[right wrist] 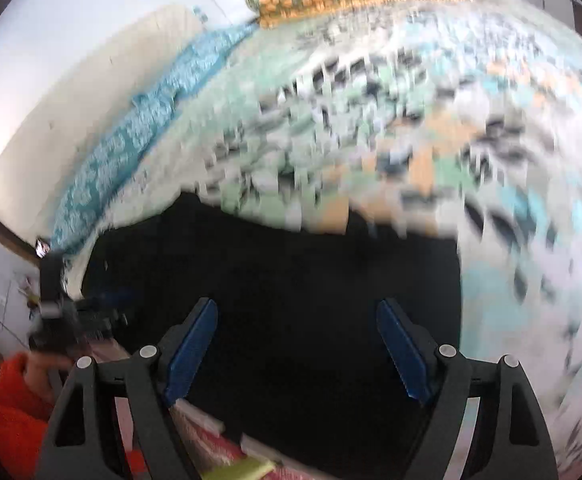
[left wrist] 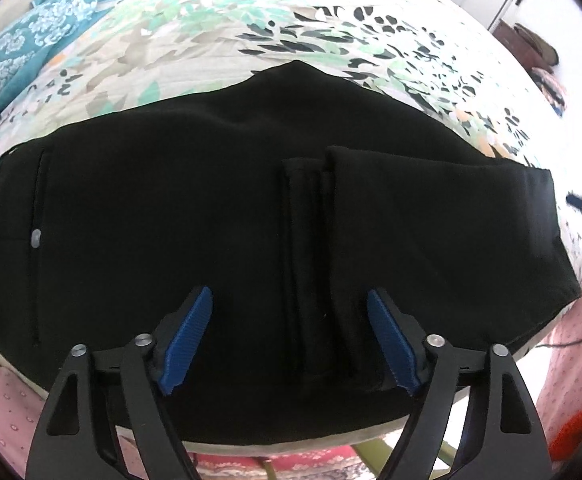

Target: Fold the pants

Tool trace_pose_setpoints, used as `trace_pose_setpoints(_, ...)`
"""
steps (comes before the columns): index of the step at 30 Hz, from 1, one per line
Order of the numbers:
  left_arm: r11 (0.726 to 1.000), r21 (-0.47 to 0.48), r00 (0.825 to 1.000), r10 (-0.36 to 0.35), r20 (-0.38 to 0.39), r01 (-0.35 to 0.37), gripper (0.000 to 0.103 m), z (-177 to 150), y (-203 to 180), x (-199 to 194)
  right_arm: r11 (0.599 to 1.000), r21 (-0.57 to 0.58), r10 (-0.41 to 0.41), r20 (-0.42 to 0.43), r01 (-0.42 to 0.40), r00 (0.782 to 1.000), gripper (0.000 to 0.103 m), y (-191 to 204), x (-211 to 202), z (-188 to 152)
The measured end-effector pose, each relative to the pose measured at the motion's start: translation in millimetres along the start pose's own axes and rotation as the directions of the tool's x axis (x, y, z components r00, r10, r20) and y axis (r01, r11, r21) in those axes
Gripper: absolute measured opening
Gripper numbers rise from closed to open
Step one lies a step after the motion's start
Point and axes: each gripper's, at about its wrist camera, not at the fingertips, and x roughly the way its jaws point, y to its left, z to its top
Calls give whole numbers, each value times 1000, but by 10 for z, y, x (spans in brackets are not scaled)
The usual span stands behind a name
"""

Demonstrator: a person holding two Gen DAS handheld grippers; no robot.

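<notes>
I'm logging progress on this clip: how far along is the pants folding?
Done: the black pants lie flat on the floral bedsheet, with the leg ends already folded over the body.
In hand: nothing. The left gripper and right gripper are both open above the cloth; the right view is motion-blurred.
Left: probably one more fold to make it compact.

Black pants (left wrist: 211,208) are laid flat across a floral bedsheet (left wrist: 219,28), with a folded section (left wrist: 431,240) stacked on the right part. The left gripper (left wrist: 290,336) is held above the near edge, blue pads (left wrist: 187,340) spread wide, nothing gripped. A teal patterned cloth (left wrist: 19,48) is seen far left.
</notes>
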Motion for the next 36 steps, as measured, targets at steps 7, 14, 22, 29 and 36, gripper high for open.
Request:
trace_pose_setpoints(7,1000,15,1000,-1,8,0,85,-40,12,-11,994,93,-38,-125,50,991,77,-314,448,110)
trace_pose_setpoints(14,1000,17,1000,7,2,-7,89,-37,6,6,991,118,84,-149,-67,985,77,-70,-204,-183)
trace_pose_setpoints(22,1000,18,1000,5,0,-5,91,-42,9,2,964,259,123,-231,-61,965,73,-275,-178,-833)
trace_pose_setpoints(29,1000,15,1000,15,2,-15,91,-53,-6,3,981,176,105,-97,-87,990,75,-116,-441,-560)
trace_pose_setpoints(36,1000,10,1000,21,4,-21,92,-82,14,-22,997,68,-22,-125,30,992,75,-8,-130,-672)
